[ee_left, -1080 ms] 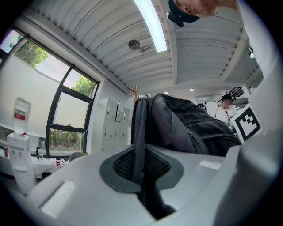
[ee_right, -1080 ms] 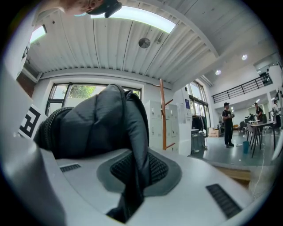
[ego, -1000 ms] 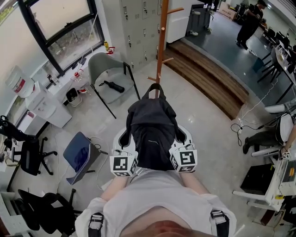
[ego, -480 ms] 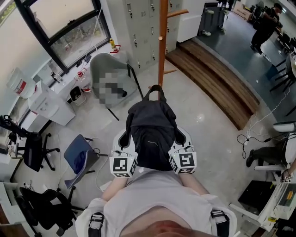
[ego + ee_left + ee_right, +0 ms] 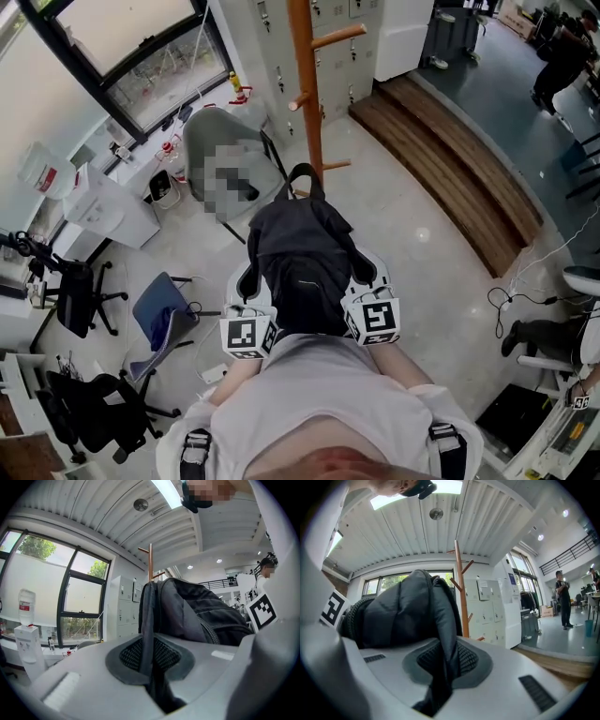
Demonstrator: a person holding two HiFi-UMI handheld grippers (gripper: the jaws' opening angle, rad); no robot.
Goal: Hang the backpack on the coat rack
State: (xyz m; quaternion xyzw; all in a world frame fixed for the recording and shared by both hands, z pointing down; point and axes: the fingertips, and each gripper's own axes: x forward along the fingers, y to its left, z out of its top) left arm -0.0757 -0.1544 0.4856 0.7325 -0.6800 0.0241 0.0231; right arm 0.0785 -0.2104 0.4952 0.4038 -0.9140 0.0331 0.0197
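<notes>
One coat rack (image 5: 302, 84): is standing ahead of both grippers, just beyond the backpack's top loop; its pegs (image 5: 337, 37) are not yet carrying anything.
One backpack (image 5: 300, 253): is hanging between the two grippers, raised roughly level, with its top loop (image 5: 302, 176) pointing at the rack, likely so that it can be slid over a peg.
Left gripper (image 5: 248, 281): is clamping, jaws nearly closed, on the left strap (image 5: 146, 620), supporting that side of the bag.
Right gripper (image 5: 367, 274): is pinching the right strap (image 5: 446, 634) likewise, jaws nearly closed, balancing the load.
</notes>
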